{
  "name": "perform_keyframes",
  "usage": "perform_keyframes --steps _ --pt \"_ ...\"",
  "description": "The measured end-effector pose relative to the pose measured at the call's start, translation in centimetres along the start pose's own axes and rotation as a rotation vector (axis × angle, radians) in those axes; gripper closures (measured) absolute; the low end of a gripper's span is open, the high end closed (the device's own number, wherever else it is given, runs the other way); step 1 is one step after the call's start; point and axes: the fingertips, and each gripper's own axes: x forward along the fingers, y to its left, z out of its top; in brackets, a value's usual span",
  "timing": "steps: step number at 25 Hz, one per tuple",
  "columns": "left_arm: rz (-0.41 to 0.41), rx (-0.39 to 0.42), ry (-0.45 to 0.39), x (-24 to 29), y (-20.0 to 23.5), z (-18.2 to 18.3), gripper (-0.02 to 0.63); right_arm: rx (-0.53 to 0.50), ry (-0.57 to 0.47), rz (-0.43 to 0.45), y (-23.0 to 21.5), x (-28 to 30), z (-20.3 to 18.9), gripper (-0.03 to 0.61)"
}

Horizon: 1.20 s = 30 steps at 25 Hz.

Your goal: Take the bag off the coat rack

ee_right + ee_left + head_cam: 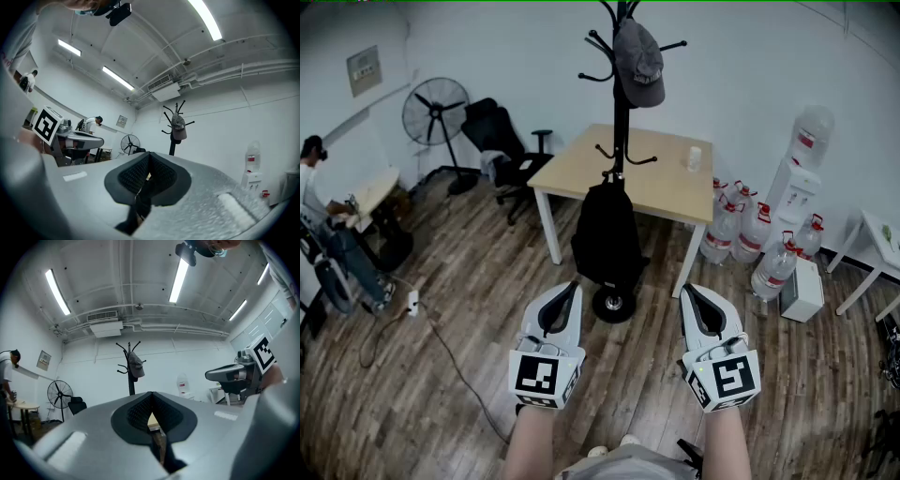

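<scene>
A black bag [607, 239] hangs from a low hook of the black coat rack [621, 112], which stands on a round base on the floor. A grey cap [638, 62] hangs near the rack's top; the cap [136, 366] also shows in the left gripper view and the cap [178, 128] in the right gripper view. My left gripper [565, 296] and right gripper [697, 298] are held side by side in front of the rack, short of the bag. Both are shut with nothing between the jaws.
A wooden table [581, 169] stands just behind the rack. Water bottles [739, 232] and a dispenser [802, 169] stand to the right, an office chair [502, 141] and fan [434, 111] to the left. A person [321, 216] sits at far left. A cable [441, 347] trails over the floor.
</scene>
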Motion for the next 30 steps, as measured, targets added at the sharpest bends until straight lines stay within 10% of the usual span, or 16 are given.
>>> perform_keyframes --steps 18,30 --pt "0.068 0.043 0.033 7.9 0.6 -1.5 0.596 -0.047 -0.006 0.081 -5.1 6.1 -2.6 0.575" --pt "0.032 0.005 0.020 16.1 9.7 -5.2 0.597 -0.016 0.025 0.028 -6.2 16.2 -6.0 0.575"
